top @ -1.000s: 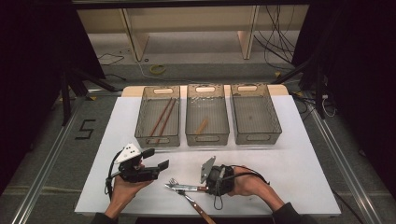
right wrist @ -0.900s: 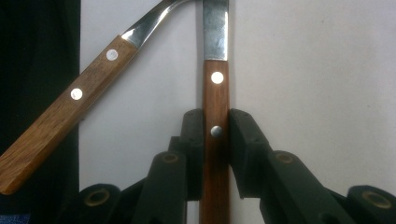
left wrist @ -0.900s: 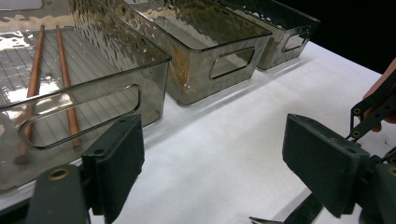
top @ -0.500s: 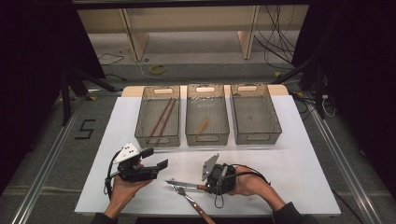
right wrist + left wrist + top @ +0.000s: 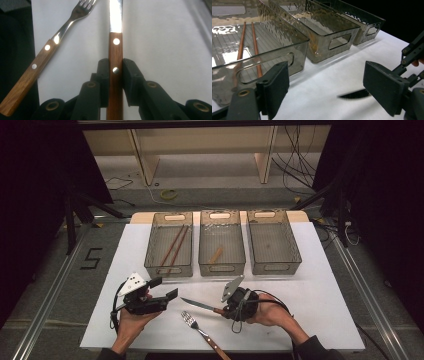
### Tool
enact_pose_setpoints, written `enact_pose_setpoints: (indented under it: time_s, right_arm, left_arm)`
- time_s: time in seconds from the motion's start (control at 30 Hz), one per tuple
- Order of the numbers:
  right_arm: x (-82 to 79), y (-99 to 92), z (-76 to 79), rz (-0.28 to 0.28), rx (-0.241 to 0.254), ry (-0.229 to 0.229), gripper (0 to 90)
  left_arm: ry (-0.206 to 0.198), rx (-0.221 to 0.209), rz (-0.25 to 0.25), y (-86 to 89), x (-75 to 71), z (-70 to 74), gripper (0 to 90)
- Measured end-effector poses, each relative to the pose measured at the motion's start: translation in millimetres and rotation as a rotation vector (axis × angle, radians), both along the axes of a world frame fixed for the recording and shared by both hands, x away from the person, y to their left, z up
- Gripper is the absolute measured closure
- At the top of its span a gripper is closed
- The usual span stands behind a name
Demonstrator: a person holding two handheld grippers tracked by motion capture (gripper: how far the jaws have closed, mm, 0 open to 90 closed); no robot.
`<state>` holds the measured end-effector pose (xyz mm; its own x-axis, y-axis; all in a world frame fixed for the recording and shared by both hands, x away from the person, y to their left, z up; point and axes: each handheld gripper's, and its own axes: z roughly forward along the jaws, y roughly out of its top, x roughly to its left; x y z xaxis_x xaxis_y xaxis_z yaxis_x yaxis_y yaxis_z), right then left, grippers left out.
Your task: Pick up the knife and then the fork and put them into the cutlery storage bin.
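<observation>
High view: white table cover (image 5: 320, 285) with three smoked clear plastic bins in a row at the far side. Left bin (image 5: 170, 245) holds two brown wooden chopsticks (image 5: 175, 246), middle bin (image 5: 221, 242) holds a short tan wooden piece (image 5: 216, 255), right bin (image 5: 273, 241) looks bare inside. Right gripper (image 5: 226, 312) sits near the front edge in the person's right hand, pinching the wood-handled steel knife (image 5: 199, 306); blade points left, toward the left gripper (image 5: 167, 290). Left gripper is held in the left hand, jaws spread, nothing between them. Wood-handled steel fork (image 5: 200, 334) lies on the cover just in front of the knife, tines toward the bins, apart from both grippers.

Left gripper view: two black jaws stand wide apart over bare white cover; dark knife tip (image 5: 355, 94) shows between them farther off. Bins beyond, chopsticks (image 5: 254, 47) in the nearest one.

Right gripper view: jaws pressed on both sides of the knife handle (image 5: 115, 67), blade running straight ahead. Fork (image 5: 47, 47) lies beside it at a slant, not touching.
</observation>
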<state>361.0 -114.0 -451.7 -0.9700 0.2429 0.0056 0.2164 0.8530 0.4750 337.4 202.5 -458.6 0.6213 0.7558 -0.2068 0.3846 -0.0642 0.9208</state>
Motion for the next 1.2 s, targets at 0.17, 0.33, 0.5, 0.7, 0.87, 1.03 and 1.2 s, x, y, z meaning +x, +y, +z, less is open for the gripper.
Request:
enact_pose_setpoints:
  time_s: [0.17,0.33,0.5,0.7,0.87,1.03,1.2]
  right_arm:
    - [6.3,-9.7,7.3,-0.061,0.040,0.006,77.2]
    - [12.9,-21.9,18.2,-0.119,0.090,0.002,77.2]
    - [20.9,-35.8,28.4,-0.173,0.132,-0.015,77.2]
    - [30.0,-49.2,35.1,-0.231,0.158,-0.030,77.2]
    - [37.2,-57.7,39.9,-0.270,0.177,-0.042,77.2]
    - [45.9,-66.3,45.0,-0.322,0.191,-0.060,77.2]
    - [58.2,-78.6,54.4,-0.382,0.211,-0.081,77.2]
  left_arm:
    - [-0.002,-0.003,0.008,0.4,-0.2,0.0,20.5]
    - [-0.002,-0.001,0.008,1.0,0.2,-0.4,20.5]
    - [0.001,-0.001,0.006,0.4,0.2,-1.0,20.4]
    - [0.001,-0.003,0.007,0.7,0.3,-1.0,20.4]
    - [0.001,-0.002,0.008,0.7,0.2,-0.9,20.4]
    - [0.001,0.000,0.008,0.5,0.4,-1.2,20.4]
    - [0.001,-0.002,0.009,0.8,0.4,-1.2,20.4]
